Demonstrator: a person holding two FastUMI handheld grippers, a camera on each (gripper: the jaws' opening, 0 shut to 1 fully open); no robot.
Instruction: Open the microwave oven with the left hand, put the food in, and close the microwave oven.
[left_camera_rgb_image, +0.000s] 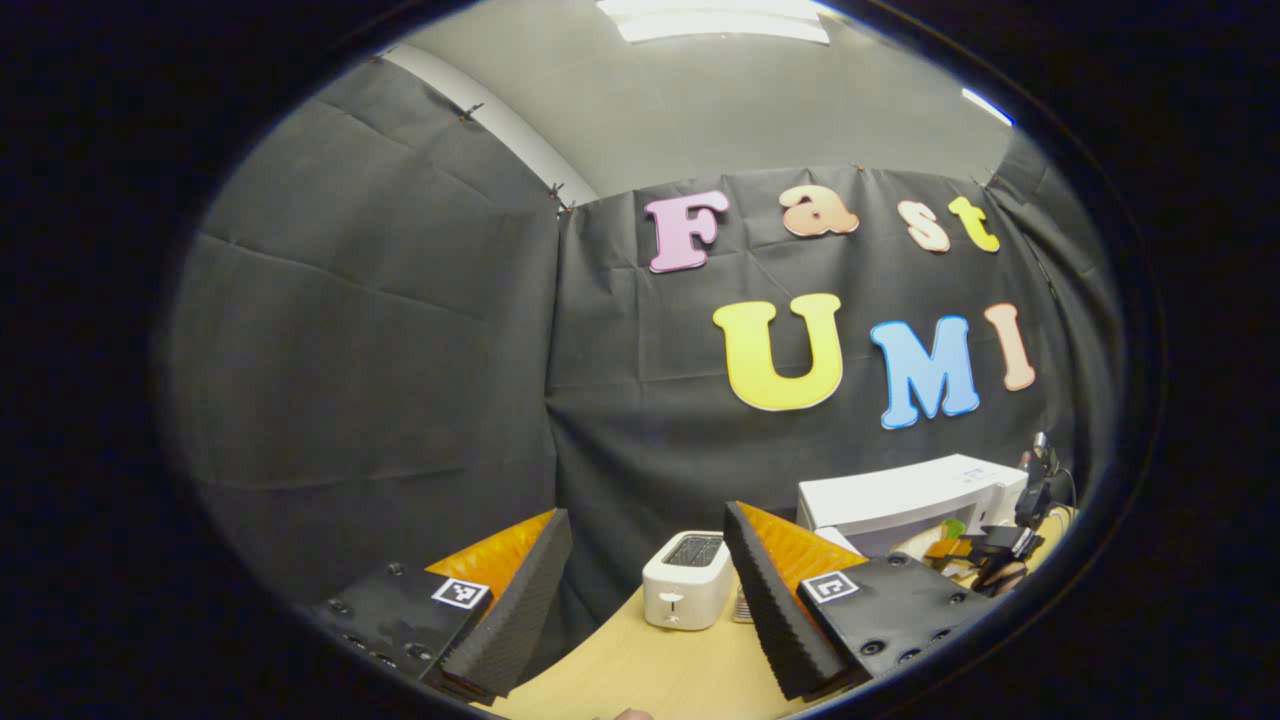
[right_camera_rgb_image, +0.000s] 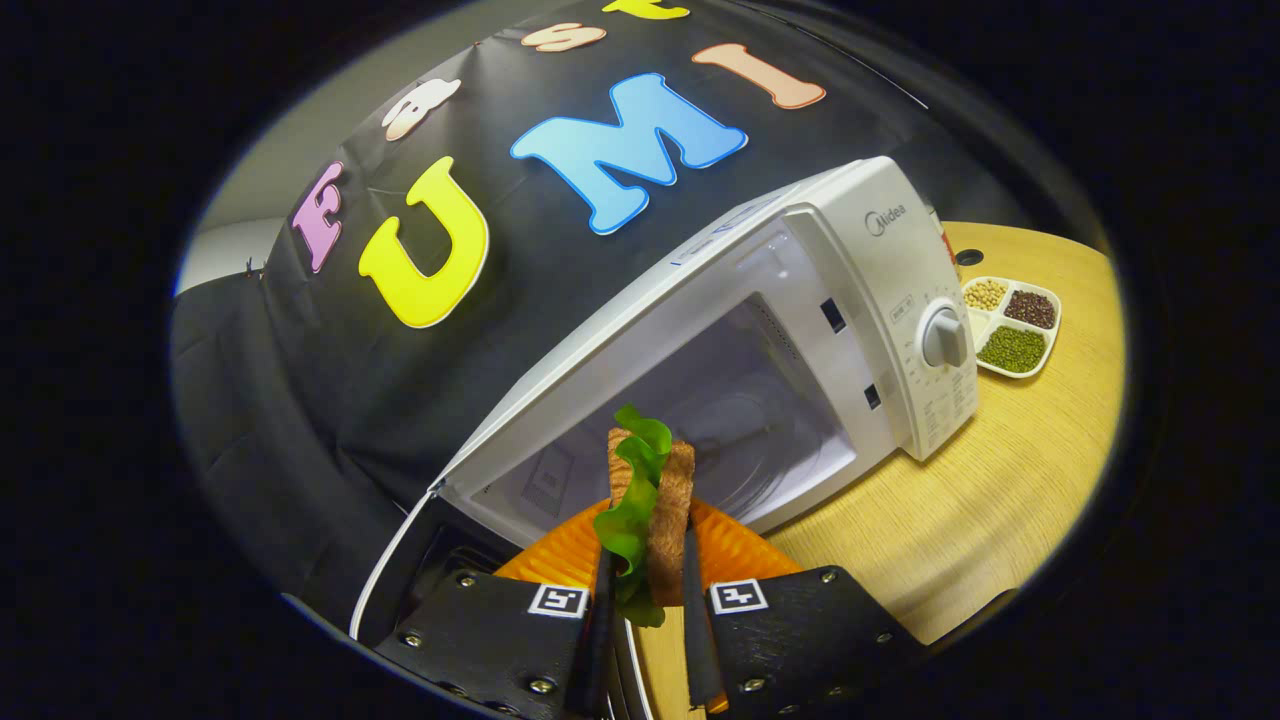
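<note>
In the right gripper view the white microwave (right_camera_rgb_image: 880, 300) stands on the wooden table with its door (right_camera_rgb_image: 400, 570) swung open to the left and its cavity bare. My right gripper (right_camera_rgb_image: 645, 560) is shut on a sandwich (right_camera_rgb_image: 650, 500) of brown bread and green lettuce, held on edge just before the cavity mouth. In the left gripper view my left gripper (left_camera_rgb_image: 645, 580) is open, holds nothing, and is raised above the table. Far right there sits the microwave (left_camera_rgb_image: 910, 495), with the other gripper (left_camera_rgb_image: 995, 555) and the sandwich (left_camera_rgb_image: 945, 540) at its opening.
A white toaster (left_camera_rgb_image: 688, 580) stands on the wooden table (left_camera_rgb_image: 650, 670) near the back wall, ahead of my left gripper. To the right of the microwave lies a white divided dish (right_camera_rgb_image: 1012, 325) of beans and grains. Bare tabletop (right_camera_rgb_image: 990, 510) lies in front of the microwave.
</note>
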